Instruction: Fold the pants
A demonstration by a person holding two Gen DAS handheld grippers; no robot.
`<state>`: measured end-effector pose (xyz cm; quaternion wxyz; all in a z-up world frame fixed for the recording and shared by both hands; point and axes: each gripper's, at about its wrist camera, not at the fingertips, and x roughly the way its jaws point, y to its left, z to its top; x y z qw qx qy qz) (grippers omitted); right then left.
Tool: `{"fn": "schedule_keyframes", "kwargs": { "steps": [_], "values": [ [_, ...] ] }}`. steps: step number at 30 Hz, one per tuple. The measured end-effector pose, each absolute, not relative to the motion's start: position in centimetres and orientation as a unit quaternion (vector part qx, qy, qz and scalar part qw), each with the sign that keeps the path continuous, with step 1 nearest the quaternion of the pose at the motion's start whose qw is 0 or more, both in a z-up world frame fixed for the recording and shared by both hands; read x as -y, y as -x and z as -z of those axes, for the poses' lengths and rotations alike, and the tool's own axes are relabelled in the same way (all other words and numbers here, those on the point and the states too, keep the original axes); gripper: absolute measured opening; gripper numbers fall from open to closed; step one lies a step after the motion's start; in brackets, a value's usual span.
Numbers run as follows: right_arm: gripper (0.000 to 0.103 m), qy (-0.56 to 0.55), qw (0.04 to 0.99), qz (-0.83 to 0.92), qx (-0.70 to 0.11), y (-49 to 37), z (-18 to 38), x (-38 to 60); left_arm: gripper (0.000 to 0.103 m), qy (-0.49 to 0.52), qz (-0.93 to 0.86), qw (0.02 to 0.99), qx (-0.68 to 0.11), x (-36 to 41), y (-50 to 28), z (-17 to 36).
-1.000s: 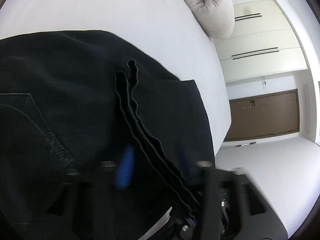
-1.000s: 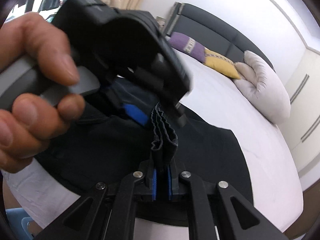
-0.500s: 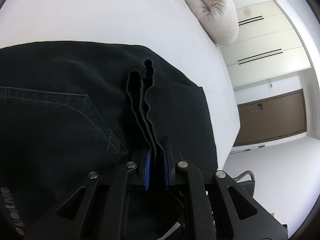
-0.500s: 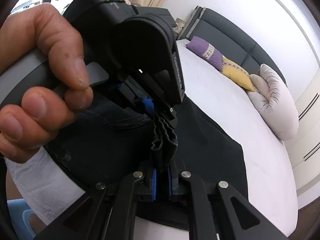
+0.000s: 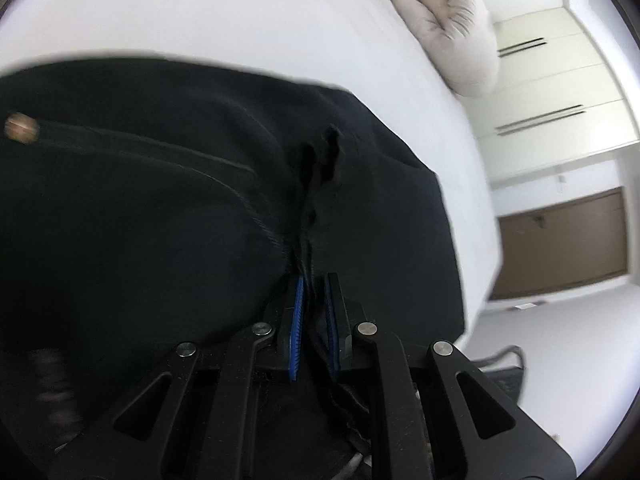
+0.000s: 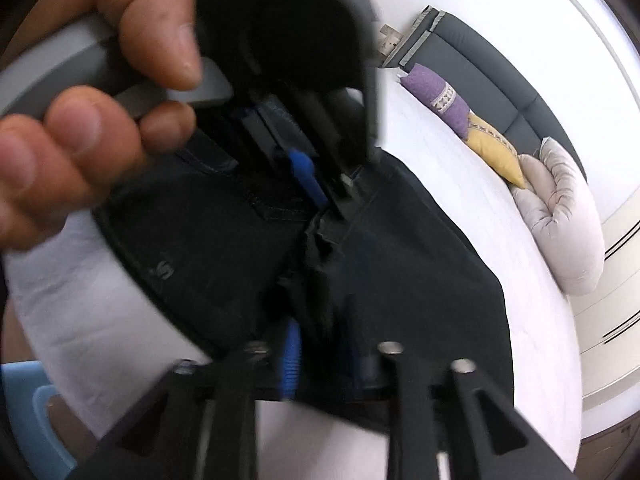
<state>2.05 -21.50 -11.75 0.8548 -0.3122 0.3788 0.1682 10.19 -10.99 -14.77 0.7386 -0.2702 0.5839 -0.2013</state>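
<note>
Now the right hand-held gripper (image 6: pixel 320 344) has let go: half a second ago its blue pads were pinched tight on the bunched hem of the black pants (image 5: pixel 168 216), and in this frame they stand apart with the cloth loose between them, the view blurred by motion. The left hand-held gripper (image 5: pixel 314 300) has changed less; its blue pads sit close on either side of the gathered edge, clenched on the fabric or very nearly so, though a slight gap shows. The pants lie folded over on the white bed (image 5: pixel 240 12), near its edge, with a pocket seam and a metal rivet (image 5: pixel 21 128) facing up. The person's left hand (image 6: pixel 92 92) fills the upper left of the right wrist view. Judging by this, the carried edge has been laid down and the fold is being released; the left side probably lets go next
</note>
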Motion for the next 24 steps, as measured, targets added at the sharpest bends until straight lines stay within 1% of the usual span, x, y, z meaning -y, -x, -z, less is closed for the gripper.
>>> {"fn": "schedule_keyframes", "kwargs": {
  "steps": [1,2,4,6,8,9,12,14,16,21,24],
  "values": [
    [0.054,0.293,0.858,-0.179,-0.383,-2.0,10.9,22.4,0.01,0.261,0.187,0.749,-0.579,10.7,-10.1,14.2],
    [0.059,0.278,0.859,-0.188,-0.387,-2.0,10.5,22.9,0.01,0.252,0.174,0.761,-0.573,10.5,-10.0,13.5],
    [0.059,0.207,0.858,-0.23,-0.41,-2.3,8.6,25.7,0.01,0.233,0.168,0.781,-0.554,10.8,-9.9,12.0],
    [0.055,0.134,0.85,-0.263,-0.436,-3.1,7.4,28.6,0.01,0.192,0.177,0.802,-0.538,12.8,-9.5,10.5],
    [0.039,0.043,0.842,-0.282,-0.459,-5.3,6.6,33.0,0.01,0.15,0.194,0.814,-0.527,15.0,-8.6,9.7],
    [0.037,-0.004,0.836,-0.284,-0.47,-6.7,6.5,35.5,0.01,0.124,0.208,0.815,-0.526,16.8,-8.3,9.8],
    [0.035,-0.132,0.81,-0.289,-0.493,-10.3,6.7,41.7,0.01,0.066,0.226,0.808,-0.54,20.7,-7.6,11.9],
    [0.034,-0.177,0.808,-0.274,-0.491,-13.1,7.0,45.2,0.01,0.041,0.23,0.8,-0.553,22.0,-7.3,14.2],
    [0.033,-0.245,0.786,-0.282,-0.492,-16.4,8.0,48.2,0.01,0.029,0.243,0.816,-0.524,22.5,-6.6,15.1],
    [0.032,-0.324,0.745,-0.283,-0.509,-24.2,11.7,50.2,0.01,0.042,0.249,0.811,-0.528,21.7,-6.5,16.1],
    [0.032,-0.352,0.722,-0.28,-0.525,-26.4,14.9,49.9,0.01,0.051,0.254,0.809,-0.527,20.2,-6.0,16.7]
  ]
}}
